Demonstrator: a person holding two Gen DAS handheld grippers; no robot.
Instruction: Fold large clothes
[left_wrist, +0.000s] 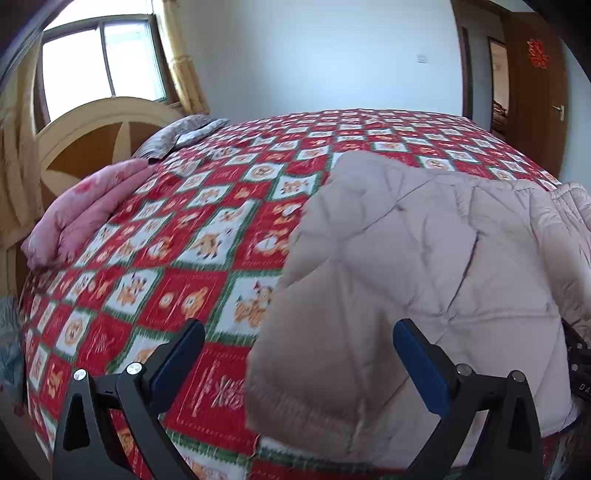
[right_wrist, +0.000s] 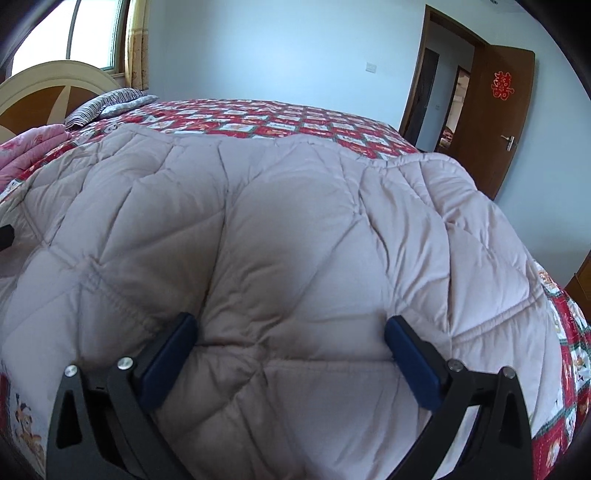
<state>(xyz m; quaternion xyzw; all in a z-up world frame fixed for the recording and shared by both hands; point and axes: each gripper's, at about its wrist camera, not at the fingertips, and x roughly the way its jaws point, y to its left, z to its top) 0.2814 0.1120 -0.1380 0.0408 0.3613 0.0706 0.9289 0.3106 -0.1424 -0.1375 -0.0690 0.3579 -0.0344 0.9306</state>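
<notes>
Both grippers are spread wide, grasping nothing. The left gripper (left_wrist: 299, 332) hovers over the coat's (left_wrist: 424, 266) puffy edge; the right gripper (right_wrist: 290, 326) hangs over its diamond-stitched beige padding, lying on the red checkered bedspread (left_wrist: 177, 229).

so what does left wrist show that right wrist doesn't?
Left wrist only: the quilted coat's left edge, with a wide stretch of bare bedspread beside it.
Right wrist only: the coat's right side and a dark object at the left frame edge.
Both: open tongs (left, right), pink bedding, headboard, door.
</notes>
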